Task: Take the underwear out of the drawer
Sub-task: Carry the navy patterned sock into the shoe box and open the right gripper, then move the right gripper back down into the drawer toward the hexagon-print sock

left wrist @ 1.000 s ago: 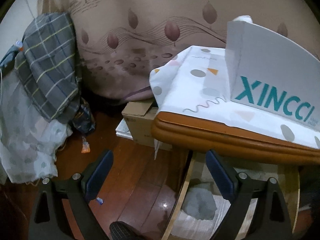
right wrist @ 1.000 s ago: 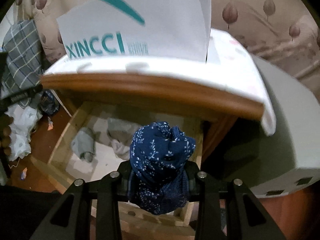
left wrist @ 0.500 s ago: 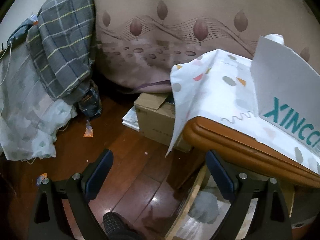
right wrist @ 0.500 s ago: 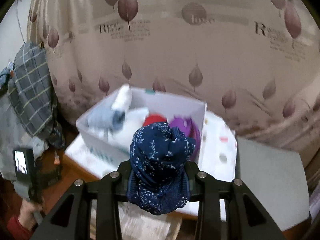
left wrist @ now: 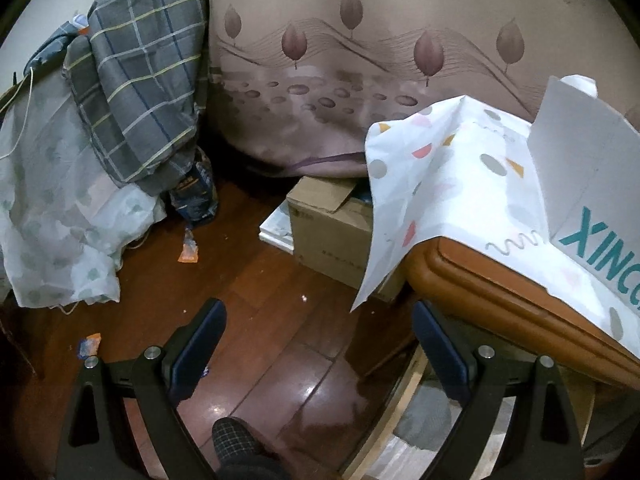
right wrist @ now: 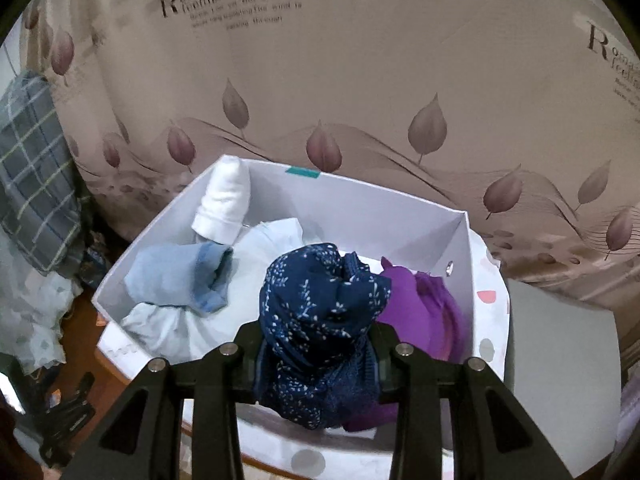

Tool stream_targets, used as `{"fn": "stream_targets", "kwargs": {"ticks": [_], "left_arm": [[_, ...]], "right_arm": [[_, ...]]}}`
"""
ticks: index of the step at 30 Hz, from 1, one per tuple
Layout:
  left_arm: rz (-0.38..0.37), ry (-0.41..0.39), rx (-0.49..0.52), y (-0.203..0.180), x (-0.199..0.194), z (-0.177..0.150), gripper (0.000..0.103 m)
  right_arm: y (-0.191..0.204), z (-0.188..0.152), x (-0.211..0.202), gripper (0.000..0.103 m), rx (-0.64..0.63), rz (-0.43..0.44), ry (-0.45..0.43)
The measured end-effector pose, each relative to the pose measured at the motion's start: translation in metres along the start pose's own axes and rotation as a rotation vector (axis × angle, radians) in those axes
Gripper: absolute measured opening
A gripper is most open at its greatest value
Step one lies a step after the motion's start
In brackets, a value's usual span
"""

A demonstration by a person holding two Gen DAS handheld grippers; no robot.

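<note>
- One bundle of dark navy underwear with a small white floral print (right wrist: 320,320) sits clamped between the two black fingers of the right tool (right wrist: 316,344), held above the open white cardboard box with teal lettering (right wrist: 360,216).
- The box holds four other cloth items that can be counted: one white rolled piece (right wrist: 224,204) leaning on the far wall, one light blue piece (right wrist: 180,276), one pale white-blue crumpled piece (right wrist: 256,252) and one purple piece (right wrist: 424,312).
- The left tool (left wrist: 320,344) has its two blue-padded fingers spread wide with nothing between them, over the glossy dark red wooden floor (left wrist: 280,320).
- The box stands on a white cloth with coloured dots and triangles (left wrist: 448,168) draped over the orange-brown wooden tabletop (left wrist: 500,296); one corner of the cloth hangs off the edge.
- One pale wooden drawer (left wrist: 404,408) stands pulled out below the tabletop, with one grey cloth (left wrist: 420,420) inside.
- Behind hangs a beige curtain printed with brown leaves and writing (right wrist: 360,80).
- On the floor: one brown cardboard carton (left wrist: 328,228), a grey plaid blanket (left wrist: 140,80) heaped over pale sheeting, and two small orange wrappers (left wrist: 188,252).
- The drawer is mostly cut off by the frame edge and the tool; the box lettering is cut off at the right in the left wrist view; the dark shapes at lower left in the right wrist view cannot be made out.
</note>
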State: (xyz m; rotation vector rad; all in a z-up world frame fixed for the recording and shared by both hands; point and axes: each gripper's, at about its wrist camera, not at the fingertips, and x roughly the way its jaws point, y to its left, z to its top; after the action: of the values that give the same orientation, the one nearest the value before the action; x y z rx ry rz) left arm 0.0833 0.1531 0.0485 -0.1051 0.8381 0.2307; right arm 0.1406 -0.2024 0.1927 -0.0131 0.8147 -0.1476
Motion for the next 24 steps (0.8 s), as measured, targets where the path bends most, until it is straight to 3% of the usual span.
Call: {"fn": "stream_targets", "kwargs": {"ticks": [5,10,14,16,24], "left_arm": [[-0.003,0.027,0.000,0.000,0.005,-0.001,0.093],[-0.003,0.026,0.017,-0.003,0.006,-0.002,0.093],[-0.007,0.030,0.026,-0.006,0.007,-0.003,0.093],[-0.011,0.032,0.032,-0.008,0.007,-0.003,0.093],[-0.030,0.042,0.067,-0.017,0.008,-0.006,0.093]], "right_arm": [[0.002,-0.008,0.030,0.041,0.022,-0.021,0.055],[0.001,-0.017,0.044,0.060,0.025,-0.010,0.086],[0.005,-0.017,0.038,0.068,0.008,-0.013,0.095],[0.009,-0.016,0.030,0.078,-0.012,-0.027,0.087],[0.013,-0.015,-0.025,0.078,-0.086,-0.065,0.011]]}}
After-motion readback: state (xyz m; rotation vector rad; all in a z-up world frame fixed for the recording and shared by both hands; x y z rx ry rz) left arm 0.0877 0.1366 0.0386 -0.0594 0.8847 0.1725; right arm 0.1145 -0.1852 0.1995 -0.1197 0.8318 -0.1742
